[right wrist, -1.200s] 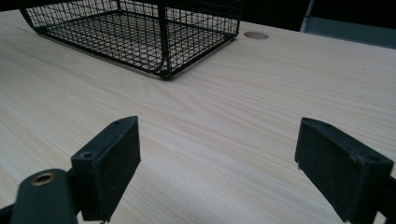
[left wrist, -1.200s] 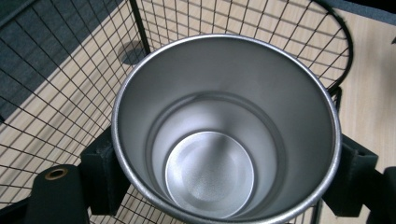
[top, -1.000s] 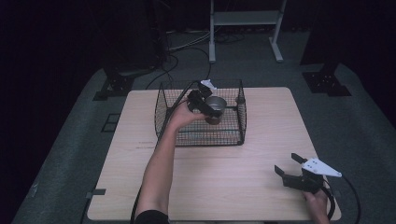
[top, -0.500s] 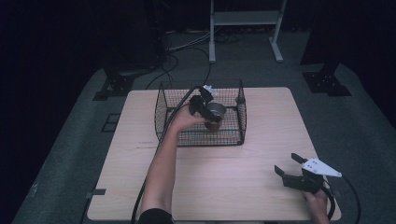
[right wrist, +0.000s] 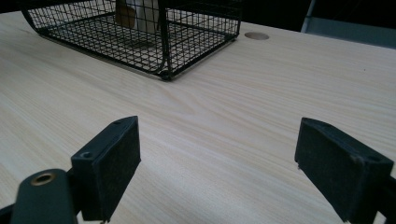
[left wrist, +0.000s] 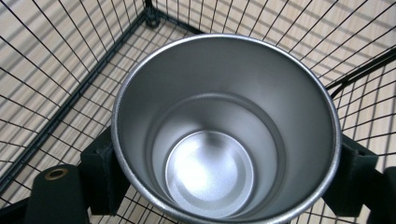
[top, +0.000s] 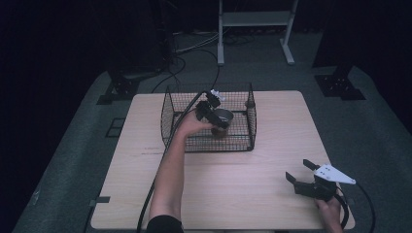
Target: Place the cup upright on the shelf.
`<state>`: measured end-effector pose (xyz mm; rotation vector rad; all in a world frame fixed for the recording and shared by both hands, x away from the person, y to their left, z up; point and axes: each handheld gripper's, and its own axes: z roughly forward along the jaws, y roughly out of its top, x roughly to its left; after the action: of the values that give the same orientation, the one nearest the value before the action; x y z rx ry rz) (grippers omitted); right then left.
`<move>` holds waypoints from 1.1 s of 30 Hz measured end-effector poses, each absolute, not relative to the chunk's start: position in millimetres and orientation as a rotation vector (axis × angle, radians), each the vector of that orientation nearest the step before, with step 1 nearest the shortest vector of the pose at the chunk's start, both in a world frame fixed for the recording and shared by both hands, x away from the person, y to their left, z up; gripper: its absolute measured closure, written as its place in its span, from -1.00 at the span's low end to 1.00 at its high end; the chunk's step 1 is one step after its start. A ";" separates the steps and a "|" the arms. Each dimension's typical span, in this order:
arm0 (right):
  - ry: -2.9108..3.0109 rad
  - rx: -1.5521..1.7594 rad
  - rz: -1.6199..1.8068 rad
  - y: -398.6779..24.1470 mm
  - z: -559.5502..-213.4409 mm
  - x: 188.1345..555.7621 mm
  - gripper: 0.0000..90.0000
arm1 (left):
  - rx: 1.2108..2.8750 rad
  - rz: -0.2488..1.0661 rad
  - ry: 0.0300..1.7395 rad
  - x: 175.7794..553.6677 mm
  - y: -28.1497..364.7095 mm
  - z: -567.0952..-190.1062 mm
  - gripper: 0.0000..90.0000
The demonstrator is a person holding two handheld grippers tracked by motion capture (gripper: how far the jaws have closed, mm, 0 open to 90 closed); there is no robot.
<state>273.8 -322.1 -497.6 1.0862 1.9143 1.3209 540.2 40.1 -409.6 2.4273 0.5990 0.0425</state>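
A: Steel cup (left wrist: 224, 135) sits between the jaws of the left gripper (top: 214, 112), one black jaw pressed to each side of its wall, so that gripper is clenched on it. From the gripper's own camera you look straight down into the bare bowl of it, mouth up, nothing inside.

B: And where is it on the table?

A: Inside the wire basket (top: 170, 114), toward the back half, as the high view has it. Mesh runs beneath and around it in the left gripper view. Whether its base already rests on the basket floor or hangs just above, I cannot tell.

B: So which step would you call this?

A: Setting the cup down in the basket, I'd judge, near the end of the placing. It looks upright, close to a corner post of the mesh.

B: What about the other hand?

A: The right gripper (top: 311, 179) rests near the front right corner of the wooden table (top: 272, 194), well apart from the basket, jaws spread wide with bare wood between them. It holds nothing.

B: What does the next move call for?

A: Lower until the base is seated flat on the wire, then part the jaws evenly so neither side drags the cup over, and lift straight up clear of the rim and the basket wall
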 end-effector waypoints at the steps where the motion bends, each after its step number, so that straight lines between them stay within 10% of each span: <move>1: 1.914 1.087 1.322 -322.1 -497.6 273.8 -0.70 | 2.430 0.041 0.602 540.2 39.6 -410.6 -0.61; 33: 1.913 1.082 1.329 -322.3 -497.6 273.7 -0.70 | 2.532 0.036 0.618 539.5 42.7 -418.3 -0.69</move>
<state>273.7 -322.3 -497.6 1.0819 1.9131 1.3285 539.5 42.7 -418.3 2.5321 0.6184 0.0359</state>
